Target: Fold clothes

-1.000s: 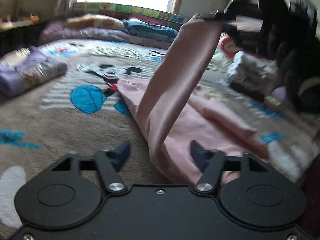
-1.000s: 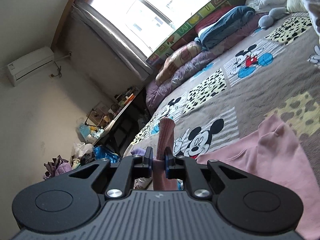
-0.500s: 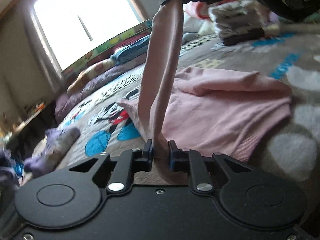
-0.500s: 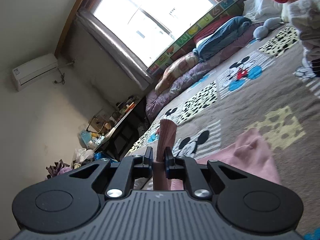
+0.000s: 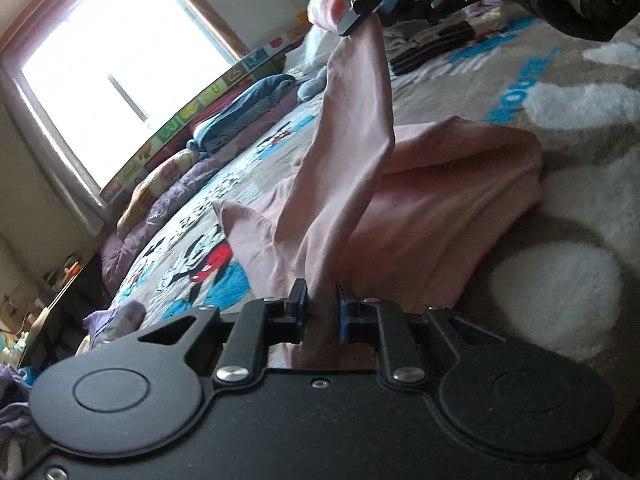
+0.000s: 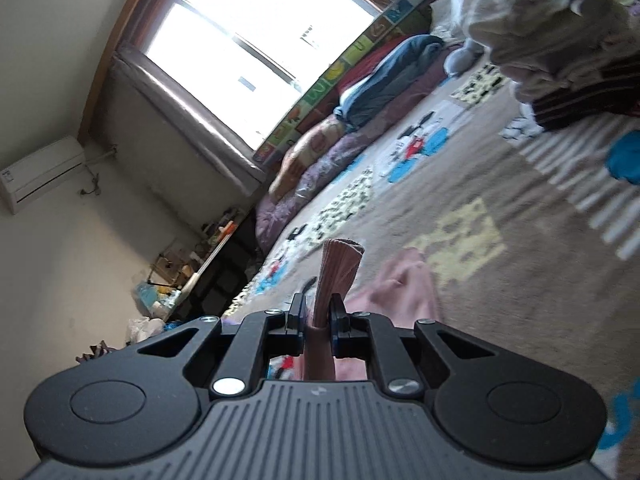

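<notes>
The pink garment (image 5: pixel 432 200) is lying mostly bunched on the cartoon-print blanket (image 5: pixel 560 280), with one sleeve (image 5: pixel 352 152) being pulled up taut between the two tools. The left gripper (image 5: pixel 322 312) is pinching the lower part of that sleeve; its jaws have just been closing and the fabric is sitting squeezed between them. The right gripper (image 6: pixel 318 316) is clamping the ribbed cuff (image 6: pixel 338 268), which is sticking up past the pads. In the left wrist view the right gripper is appearing only as a blurred, cropped shape at the top edge, with a dark bulk beside it that I cannot identify. The garment's far side is hidden behind the raised sleeve. A stack of folded clothes (image 6: pixel 560 40) is showing at the upper right of the right wrist view, blurred and cut off by the frame. Bedding (image 5: pixel 240 116) is piled under the window (image 5: pixel 120 72), overexposed
</notes>
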{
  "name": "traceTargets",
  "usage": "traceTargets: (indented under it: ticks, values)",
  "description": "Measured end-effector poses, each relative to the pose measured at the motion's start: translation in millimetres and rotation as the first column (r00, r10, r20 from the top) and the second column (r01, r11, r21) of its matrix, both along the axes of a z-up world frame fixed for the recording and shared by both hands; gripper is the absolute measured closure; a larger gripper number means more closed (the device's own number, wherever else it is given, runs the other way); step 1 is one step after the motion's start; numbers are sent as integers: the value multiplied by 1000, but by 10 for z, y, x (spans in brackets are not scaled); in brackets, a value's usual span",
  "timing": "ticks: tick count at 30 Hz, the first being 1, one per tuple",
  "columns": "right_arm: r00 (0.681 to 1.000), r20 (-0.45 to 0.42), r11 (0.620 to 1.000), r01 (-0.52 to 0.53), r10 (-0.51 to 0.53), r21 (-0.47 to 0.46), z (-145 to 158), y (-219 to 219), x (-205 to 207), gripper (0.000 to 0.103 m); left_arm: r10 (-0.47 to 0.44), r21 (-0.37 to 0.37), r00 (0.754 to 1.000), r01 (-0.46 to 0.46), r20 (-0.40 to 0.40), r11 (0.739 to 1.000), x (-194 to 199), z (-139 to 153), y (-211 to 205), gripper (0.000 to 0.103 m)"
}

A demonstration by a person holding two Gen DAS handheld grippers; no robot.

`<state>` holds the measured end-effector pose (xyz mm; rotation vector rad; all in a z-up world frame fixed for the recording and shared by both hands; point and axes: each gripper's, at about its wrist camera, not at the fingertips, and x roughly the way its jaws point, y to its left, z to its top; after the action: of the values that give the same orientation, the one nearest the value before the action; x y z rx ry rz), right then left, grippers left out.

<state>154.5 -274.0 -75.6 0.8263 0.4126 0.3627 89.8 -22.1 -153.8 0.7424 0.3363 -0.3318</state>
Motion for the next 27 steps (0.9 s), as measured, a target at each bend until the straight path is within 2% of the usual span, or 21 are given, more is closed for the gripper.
traceTargets:
  ticks: [7,13,21,23,25,26,27]
  values:
    - [1000,-20,1000,22,-22,7,-243,-149,-44,90,-8,-11,1000,8,-26,1000,40,-26,-23,90]
    - [1000,-11,999,26,-26,-21,-370,-192,-110,90,-15,-47,999,13,-38,999,55,3,-40,90]
    - [997,69,999,38,-37,-4,-254,-269,-248,90,-37,-71,996,32,-75,997,73,-15,-74,92]
    - [999,32,999,35,-34,-32,-302,-270,-200,90,-52,-92,994,43,-93,995,86,5,-59,92]
    - [999,0,999,43,-43,-30,-371,-287,-188,90,-91,-156,987,70,-135,985,93,62,6,90]
    - [999,-13,999,47,-48,-25,-405,-298,-188,90,-119,-179,980,90,-158,980,92,100,56,87]
    - [998,-20,998,53,-53,-25,-427,-310,-192,90,-146,-210,973,107,-181,972,94,145,117,77]
